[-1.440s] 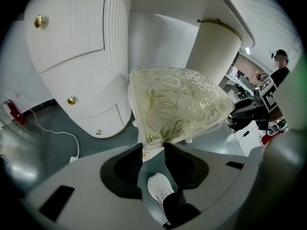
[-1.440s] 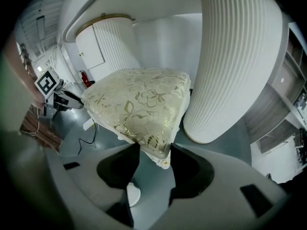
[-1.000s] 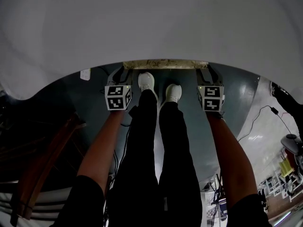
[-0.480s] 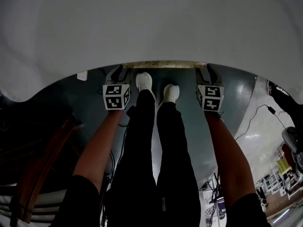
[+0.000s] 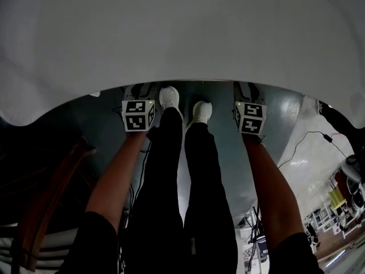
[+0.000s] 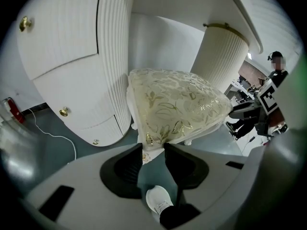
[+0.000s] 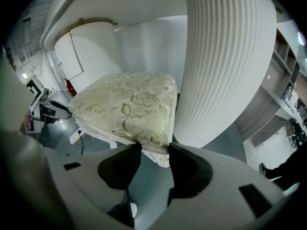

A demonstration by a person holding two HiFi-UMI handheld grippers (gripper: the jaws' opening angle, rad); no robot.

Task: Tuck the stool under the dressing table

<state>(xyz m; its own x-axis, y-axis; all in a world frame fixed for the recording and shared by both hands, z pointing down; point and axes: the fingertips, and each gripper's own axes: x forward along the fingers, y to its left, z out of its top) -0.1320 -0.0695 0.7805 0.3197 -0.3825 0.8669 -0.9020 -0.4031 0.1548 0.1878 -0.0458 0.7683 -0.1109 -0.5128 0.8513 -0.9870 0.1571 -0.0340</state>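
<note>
L gripper [image 6: 153, 148] & R gripper [image 7: 150, 148] each clamp a stool [image 6: 173, 104] corner; seat seems partly under dressing table [image 7: 221, 61], next probably needs level push fwd.

The white dressing table top [image 5: 182, 33] fills the upper half of the view. My left gripper [image 5: 138, 112] and right gripper [image 5: 250, 114] sit level with each other at its near edge, jaw tips hidden beneath it. My white shoes [image 5: 170, 97] stand between them on the grey-blue floor [image 5: 225, 136]. A dark cable [image 5: 315, 133] trails across the paler floor at right.
</note>
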